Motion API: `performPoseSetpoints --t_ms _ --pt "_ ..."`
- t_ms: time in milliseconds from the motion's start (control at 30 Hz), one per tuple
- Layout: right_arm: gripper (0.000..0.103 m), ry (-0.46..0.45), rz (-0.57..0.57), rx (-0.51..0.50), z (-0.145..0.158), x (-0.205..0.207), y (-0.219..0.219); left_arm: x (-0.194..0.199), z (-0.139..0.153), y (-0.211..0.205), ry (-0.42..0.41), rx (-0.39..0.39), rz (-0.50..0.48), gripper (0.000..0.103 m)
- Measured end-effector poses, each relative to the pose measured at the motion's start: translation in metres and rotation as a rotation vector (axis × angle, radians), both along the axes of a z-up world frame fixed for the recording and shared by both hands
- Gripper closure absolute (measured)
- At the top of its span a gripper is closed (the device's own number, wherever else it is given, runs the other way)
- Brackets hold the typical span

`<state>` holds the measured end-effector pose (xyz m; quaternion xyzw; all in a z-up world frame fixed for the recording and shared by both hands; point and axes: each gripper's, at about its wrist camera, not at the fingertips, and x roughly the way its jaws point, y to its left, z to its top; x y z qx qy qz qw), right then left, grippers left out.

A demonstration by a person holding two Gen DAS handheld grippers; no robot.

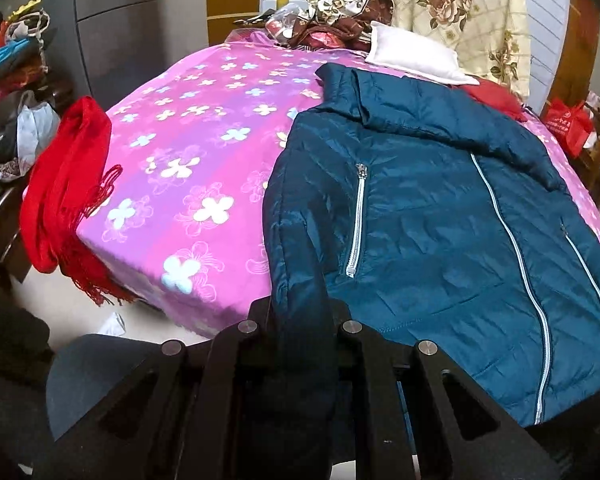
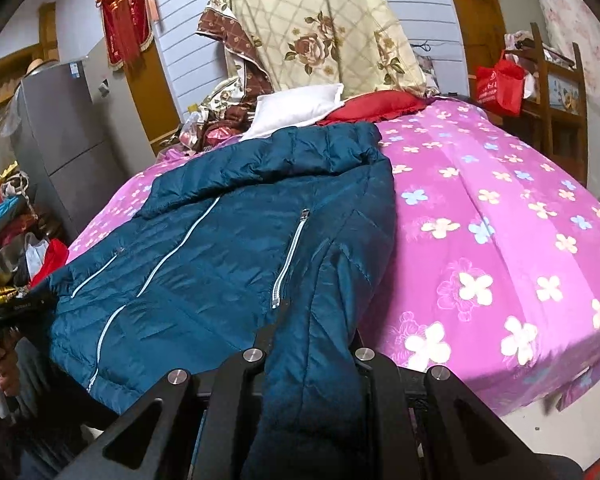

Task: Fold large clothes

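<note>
We have the jacket lying front-up on the bed, zips showing, its collar toward the pillows and its hem hanging off the near edge toward us. So its long axis runs from us straight up the bed, with the centre zip marking that line.

The left gripper is pinched tight on the jacket's left edge near the hem, where a sleeve seems to lie along the side; the right gripper is clamped the same way on the right edge. Both sets of jaws are nearly closed, with blue fabric running between them.

We judge the step to be carrying these two corners up toward the collar, or tucking the sides in (the frames do not settle which). To do it well, we should lift both hands evenly, keep the hem taut between them so the padded cloth does not sag, and hold the centre zip straight. The shiny shell looks slippery, so we keep the pinch firm.
</note>
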<state>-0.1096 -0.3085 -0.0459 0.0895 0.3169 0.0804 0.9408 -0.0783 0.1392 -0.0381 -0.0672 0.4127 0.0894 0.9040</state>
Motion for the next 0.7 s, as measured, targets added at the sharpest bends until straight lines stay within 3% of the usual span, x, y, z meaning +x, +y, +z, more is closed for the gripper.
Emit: performPoseSetpoints --t_ms 467,700 --pt "0.091 0.009 -0.017 -0.02 0.0009 -0.0012 0.007 0.0011 -0.0072 0.0023 0.012 -0.012 -0.008 0.093" --pt "0.091 0.021 -0.031 0.017 -0.0005 -0.0013 0.0038 0.0006 -0.0072 0.0016 0.012 -0.013 -0.009 0.093"
